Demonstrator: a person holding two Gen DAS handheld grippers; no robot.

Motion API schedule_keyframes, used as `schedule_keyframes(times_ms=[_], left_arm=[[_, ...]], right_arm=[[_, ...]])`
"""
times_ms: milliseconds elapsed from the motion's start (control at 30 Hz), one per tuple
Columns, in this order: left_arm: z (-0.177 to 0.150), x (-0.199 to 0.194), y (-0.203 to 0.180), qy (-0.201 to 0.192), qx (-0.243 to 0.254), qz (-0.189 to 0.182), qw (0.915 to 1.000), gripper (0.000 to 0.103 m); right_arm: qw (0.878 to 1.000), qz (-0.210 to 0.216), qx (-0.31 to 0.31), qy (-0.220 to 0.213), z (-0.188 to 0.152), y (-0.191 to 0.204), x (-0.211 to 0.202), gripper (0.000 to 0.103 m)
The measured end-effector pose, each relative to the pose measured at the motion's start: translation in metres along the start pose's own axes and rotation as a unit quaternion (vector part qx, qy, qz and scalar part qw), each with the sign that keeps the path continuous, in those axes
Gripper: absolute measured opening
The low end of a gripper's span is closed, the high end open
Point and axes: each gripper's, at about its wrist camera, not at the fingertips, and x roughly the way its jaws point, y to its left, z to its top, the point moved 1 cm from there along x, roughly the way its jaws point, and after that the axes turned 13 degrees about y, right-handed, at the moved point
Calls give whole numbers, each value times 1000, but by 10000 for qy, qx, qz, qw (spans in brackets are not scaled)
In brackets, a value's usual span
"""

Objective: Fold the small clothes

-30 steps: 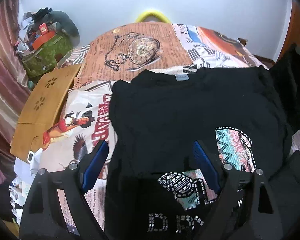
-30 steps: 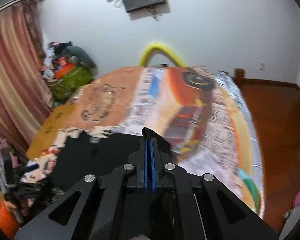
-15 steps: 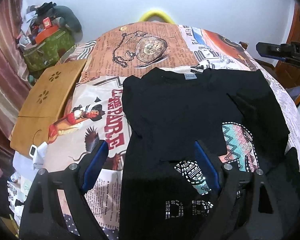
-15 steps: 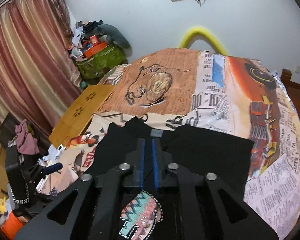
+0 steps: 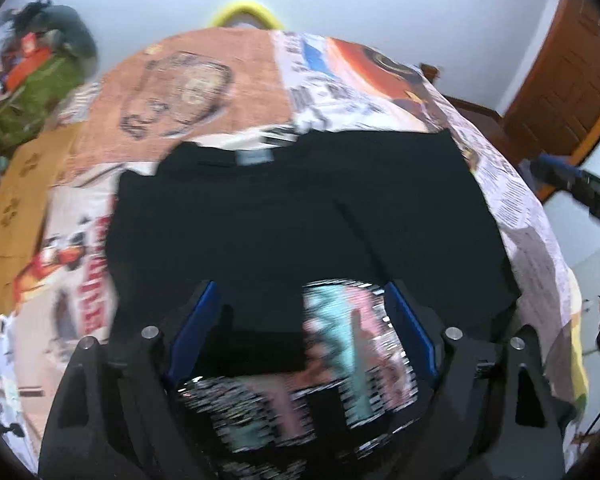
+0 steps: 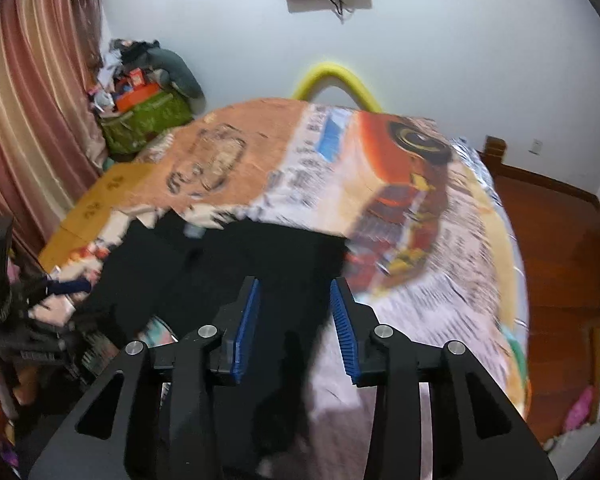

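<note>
A black shirt (image 5: 300,216) lies flat on the bed (image 5: 220,80). The left gripper (image 5: 304,332) jaws are closing, still released above it. The right gripper (image 6: 296,320) jaws are opening, nothing gripped.

Matt black cloth T-shirt (image 5: 300,216) lies on smooth printed cotton bedspread (image 6: 440,280); polished reddish wooden floor (image 6: 556,240) shines glossy beside it.

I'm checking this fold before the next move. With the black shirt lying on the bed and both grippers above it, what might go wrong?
1. The right gripper is opening over the shirt near its right edge; cloth may catch on a pad and drag.
2. The shirt's right side lies near the bed edge, so a tug might slide it off.
3. The left gripper hangs open over the print; a grab there might bunch the layers.
</note>
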Motion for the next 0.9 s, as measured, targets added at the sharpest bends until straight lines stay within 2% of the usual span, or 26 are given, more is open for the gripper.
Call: schedule_keyframes(times_ms=[100,233,300,333,367,433,467,500,700,767,833,900], left_arm=[[13,23,-19,351,63,-196,9992,73],[27,49,-34,775,123,-567,9953,66],[32,57,-41,790,109,-501,9956,65],[34,57,-44,728,144,-455,9962,61],[35,57,-48,642,225,-383,9969,55],[38,53,-57,522,432,-197,9975,26],[39,52,-60,503,503,-182,9973,18],[40,50,-63,485,565,-200,9970,4],[45,15,-68,-266,715,224,9968,3],[49,5,-62,-432,666,346,9962,3],[54,-2,-51,-513,581,395,9962,3],[59,2,-40,-410,501,366,9972,3]], right_arm=[[9998,-117,-106,143,-16,-8,6,34],[9986,-227,-345,318,-36,-8,18,34],[9982,-228,-421,356,-43,-7,23,34],[9981,-204,-444,363,-46,-7,24,34],[9981,-177,-464,375,-48,-7,26,34],[9981,-125,-466,385,-52,-7,28,34],[9982,-89,-448,391,-52,-7,30,35],[9983,-63,-424,398,-52,-8,30,35],[9991,-4,-318,290,-45,-7,27,35],[9992,7,-311,252,-42,-4,27,38],[9992,13,-314,232,-36,0,30,39],[9991,54,-321,255,-32,4,36,39]])
